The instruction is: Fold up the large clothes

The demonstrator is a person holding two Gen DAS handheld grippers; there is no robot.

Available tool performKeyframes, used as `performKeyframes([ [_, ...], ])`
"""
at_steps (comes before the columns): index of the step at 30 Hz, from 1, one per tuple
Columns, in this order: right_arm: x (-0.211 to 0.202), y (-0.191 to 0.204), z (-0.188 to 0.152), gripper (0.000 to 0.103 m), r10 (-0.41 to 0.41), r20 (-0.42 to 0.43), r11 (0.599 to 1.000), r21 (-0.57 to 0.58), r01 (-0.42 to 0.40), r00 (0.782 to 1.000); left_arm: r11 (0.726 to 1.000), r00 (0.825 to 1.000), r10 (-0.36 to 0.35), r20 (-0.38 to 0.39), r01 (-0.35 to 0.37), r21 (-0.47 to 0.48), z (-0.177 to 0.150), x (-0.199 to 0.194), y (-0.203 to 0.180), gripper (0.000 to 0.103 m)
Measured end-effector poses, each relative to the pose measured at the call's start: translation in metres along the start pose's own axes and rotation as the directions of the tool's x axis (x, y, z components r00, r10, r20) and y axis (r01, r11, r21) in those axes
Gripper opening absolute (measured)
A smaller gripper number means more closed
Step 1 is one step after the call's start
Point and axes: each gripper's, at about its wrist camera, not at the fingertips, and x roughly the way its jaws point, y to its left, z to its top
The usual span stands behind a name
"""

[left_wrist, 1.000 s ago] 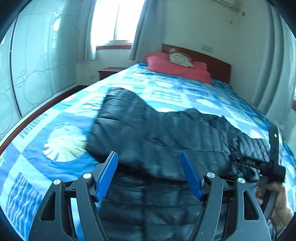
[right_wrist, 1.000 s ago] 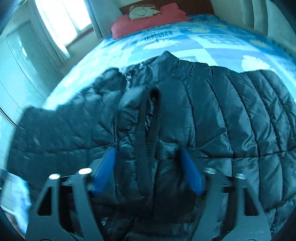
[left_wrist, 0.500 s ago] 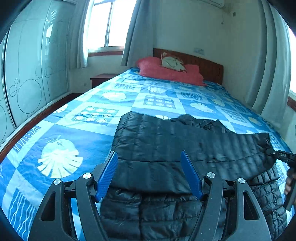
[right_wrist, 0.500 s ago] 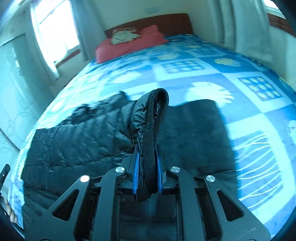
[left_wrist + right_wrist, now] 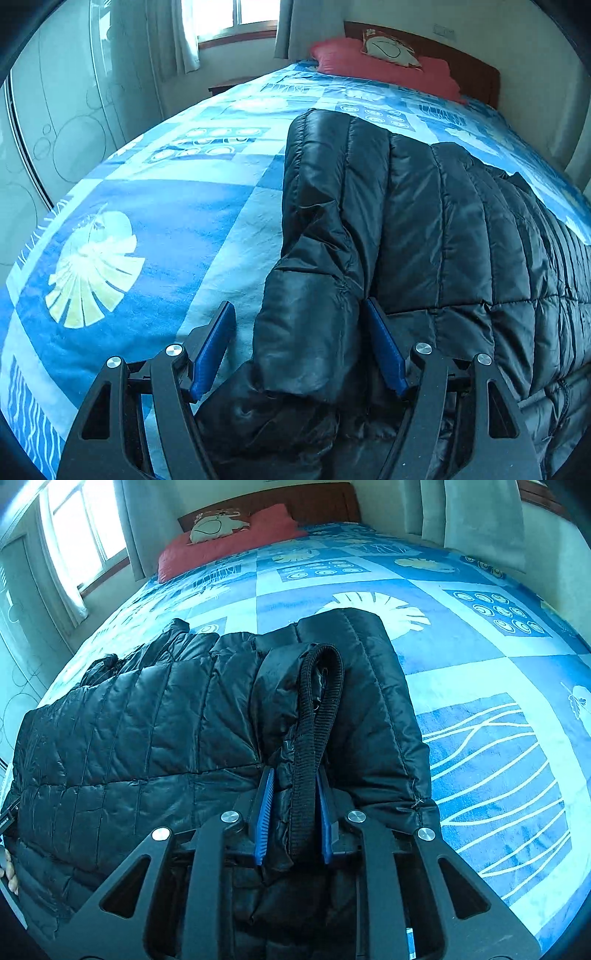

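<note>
Right gripper [image 5: 293,816] clamps the ribbed cuff [image 5: 317,716] of the soft, slippery puffer jacket [image 5: 424,229] while left gripper [image 5: 299,347] straddles its sleeve, jaws apart

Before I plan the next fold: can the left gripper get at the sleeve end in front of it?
Probably yes. The left gripper is open and the puffer jacket's sleeve end already lies between its fingers, with nothing over it.

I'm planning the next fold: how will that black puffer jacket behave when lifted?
The puffer jacket is probably floppy: its ribbed cuff bends limp between the right gripper's opening jaws. Its glossy shell looks slippery. The puffy quilting suggests it is light and springy.
</note>
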Motion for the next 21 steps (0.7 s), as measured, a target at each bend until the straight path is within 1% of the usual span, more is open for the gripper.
performKeyframes([
  [5, -0.008, 0.002, 0.001, 0.021, -0.008, -0.002, 1.000, 0.005, 0.008, 1.000, 0.998, 0.998, -0.054, 0.026, 0.055, -0.031, -0.002, -0.017, 0.010, 0.071],
  [7, -0.022, 0.006, 0.002, 0.030, -0.025, 0.008, 1.000, 0.009, 0.025, 1.000, 0.997, 0.997, -0.064, 0.048, 0.065, -0.031, -0.004, -0.033, 0.015, 0.071],
  [8, -0.029, 0.008, 0.003, 0.038, -0.030, 0.024, 1.000, 0.006, 0.030, 0.999, 0.997, 0.995, -0.069, 0.070, 0.071, -0.027, -0.002, -0.041, 0.016, 0.071],
  [9, -0.040, 0.011, 0.005, 0.043, -0.039, 0.058, 0.999, -0.004, 0.039, 0.998, 0.996, 0.992, -0.080, 0.094, 0.082, -0.023, 0.000, -0.050, 0.016, 0.070],
  [10, -0.054, 0.019, 0.008, 0.052, -0.048, 0.114, 0.998, -0.023, 0.051, 0.992, 0.996, 0.990, -0.087, 0.115, 0.090, -0.020, 0.001, -0.057, 0.016, 0.070],
  [11, -0.060, 0.024, 0.011, 0.054, -0.045, 0.137, 0.998, -0.034, 0.050, 0.990, 0.995, 0.985, -0.098, 0.145, 0.101, -0.016, 0.005, -0.066, 0.015, 0.071],
  [12, -0.063, 0.032, 0.017, 0.054, -0.023, 0.151, 0.998, -0.047, 0.030, 0.988, 0.994, 0.981, -0.107, 0.163, 0.111, -0.011, 0.010, -0.071, 0.012, 0.071],
  [14, -0.056, 0.045, 0.029, 0.054, 0.033, 0.134, 0.998, -0.053, -0.026, 0.990, 0.993, 0.976, -0.119, 0.183, 0.118, 0.014, 0.023, -0.071, 0.002, 0.071],
  [15, -0.047, 0.052, 0.036, 0.054, 0.046, 0.121, 0.998, -0.055, -0.040, 0.992, 0.994, 0.976, -0.108, 0.188, 0.104, 0.032, 0.030, -0.066, -0.006, 0.071],
  [17, -0.030, 0.065, 0.044, 0.054, 0.042, 0.109, 0.997, -0.076, -0.033, 0.993, 0.995, 0.978, -0.086, 0.188, 0.076, 0.058, 0.042, -0.052, -0.017, 0.071],
  [19, -0.005, 0.077, 0.051, 0.054, 0.024, 0.083, 0.994, -0.109, -0.015, 0.996, 0.998, 0.986, -0.041, 0.165, 0.032, 0.059, 0.049, -0.030, -0.023, 0.071],
  [20, 0.001, 0.081, 0.051, 0.054, 0.011, 0.076, 0.993, -0.119, -0.002, 0.997, 0.998, 0.988, -0.028, 0.150, 0.020, 0.054, 0.053, -0.020, -0.022, 0.071],
  [21, 0.016, 0.083, 0.052, 0.054, -0.026, 0.054, 0.990, -0.134, 0.033, 0.998, 0.999, 0.991, -0.011, 0.134, 0.005, 0.047, 0.054, -0.011, -0.021, 0.071],
])
